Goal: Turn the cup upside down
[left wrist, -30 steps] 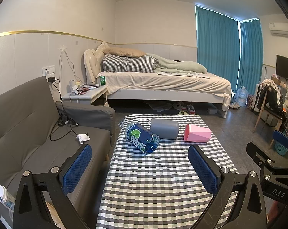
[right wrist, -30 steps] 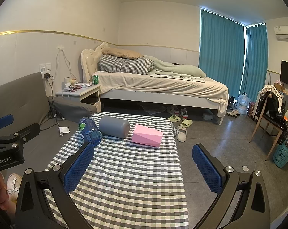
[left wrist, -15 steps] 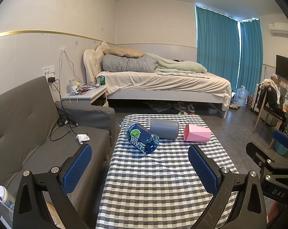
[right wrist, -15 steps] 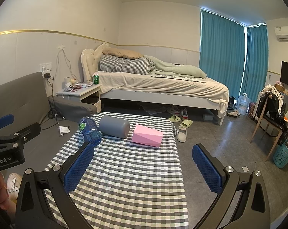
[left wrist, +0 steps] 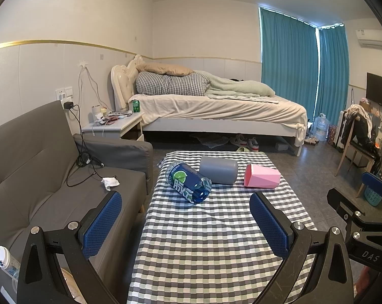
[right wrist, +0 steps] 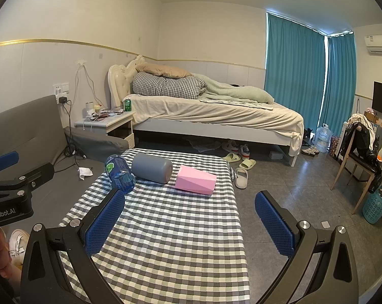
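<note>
Your left gripper hangs wide open and empty over the near end of the checked table, and your right gripper is just as wide and just as empty. All three things lie well ahead of both claws, in a row at the far end.

Ahead and left of your left claw is a blue plastic bottle on its side, glossy and see-through. Touching it, dead ahead, is a grey cup, a smooth matte cylinder with rounded ends, its long axis running across your reach. Ahead and right, apart from the grey one, is the pink cup, faceted and tapered, also lying crosswise with its open mouth pointing left.

From your right claw the pink cup sits almost straight ahead, so that hand looks better placed for it. Which cup is meant I cannot tell.
</note>
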Action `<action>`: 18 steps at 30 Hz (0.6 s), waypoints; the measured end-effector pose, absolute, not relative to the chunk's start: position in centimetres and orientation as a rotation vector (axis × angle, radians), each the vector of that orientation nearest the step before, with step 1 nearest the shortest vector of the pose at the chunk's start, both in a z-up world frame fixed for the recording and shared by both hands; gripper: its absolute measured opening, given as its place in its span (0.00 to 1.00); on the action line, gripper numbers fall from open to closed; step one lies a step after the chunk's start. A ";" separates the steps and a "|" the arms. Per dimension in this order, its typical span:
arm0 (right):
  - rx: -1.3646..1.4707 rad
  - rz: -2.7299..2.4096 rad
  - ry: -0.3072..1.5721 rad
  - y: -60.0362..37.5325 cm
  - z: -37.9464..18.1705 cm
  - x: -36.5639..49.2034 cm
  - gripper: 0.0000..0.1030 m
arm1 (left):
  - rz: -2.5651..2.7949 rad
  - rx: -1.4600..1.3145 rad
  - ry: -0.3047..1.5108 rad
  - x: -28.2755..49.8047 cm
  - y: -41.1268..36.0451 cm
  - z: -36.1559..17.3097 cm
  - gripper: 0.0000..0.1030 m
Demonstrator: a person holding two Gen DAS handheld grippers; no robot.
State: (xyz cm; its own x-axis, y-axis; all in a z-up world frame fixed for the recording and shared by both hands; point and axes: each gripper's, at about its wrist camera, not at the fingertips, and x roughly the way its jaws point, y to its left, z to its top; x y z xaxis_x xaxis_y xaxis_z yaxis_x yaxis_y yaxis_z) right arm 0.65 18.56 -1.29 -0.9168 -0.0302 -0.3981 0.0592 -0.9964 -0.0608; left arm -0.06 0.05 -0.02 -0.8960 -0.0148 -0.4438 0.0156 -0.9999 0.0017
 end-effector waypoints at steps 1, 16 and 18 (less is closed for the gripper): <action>0.628 -3.029 0.111 18.6 -1.3 0.6 1.00 | -3.043 0.715 0.004 -0.1 0.1 0.0 1.00; 0.839 -2.899 0.097 19.9 -1.9 -4.8 1.00 | -2.934 0.889 0.014 -5.0 0.3 -1.6 1.00; 0.865 -2.881 0.118 20.6 -2.2 -6.7 1.00 | -2.906 0.922 0.005 -6.3 0.2 -2.5 1.00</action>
